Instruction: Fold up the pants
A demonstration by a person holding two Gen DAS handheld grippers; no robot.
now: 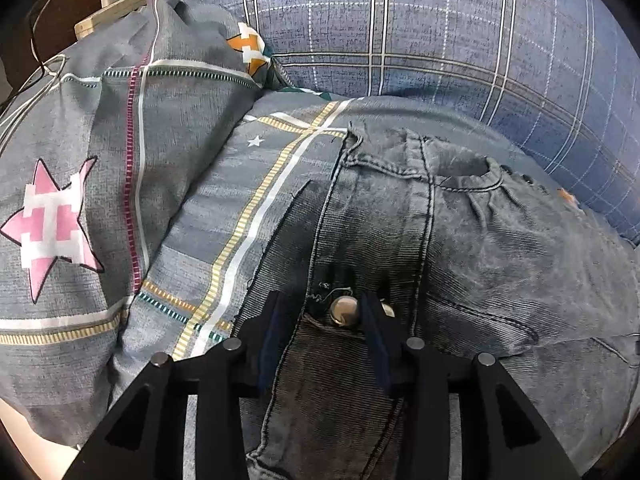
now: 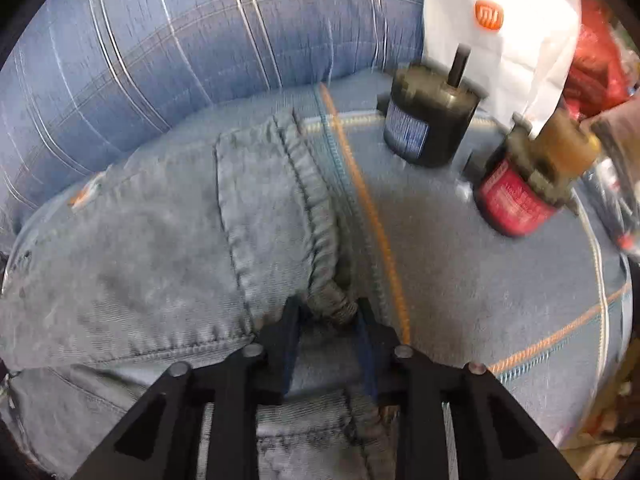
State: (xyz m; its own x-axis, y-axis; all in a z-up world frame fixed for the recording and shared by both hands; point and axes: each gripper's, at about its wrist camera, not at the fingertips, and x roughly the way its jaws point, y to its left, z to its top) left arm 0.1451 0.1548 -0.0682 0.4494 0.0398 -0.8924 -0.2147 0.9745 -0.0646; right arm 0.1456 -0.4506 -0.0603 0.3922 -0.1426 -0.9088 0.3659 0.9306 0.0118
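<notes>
Faded blue jeans lie on a bed. In the left wrist view my left gripper stands open over the waistband, its fingers either side of the metal button. In the right wrist view the jeans show a back pocket and the elastic waistband edge. My right gripper is open with the bunched waistband corner between its fingers; this view is motion-blurred.
A grey patterned bedsheet covers the bed, with a star pillow on the left and a blue plaid quilt behind. Two motor-like cylinders, black and red, and a white bag sit right of the jeans.
</notes>
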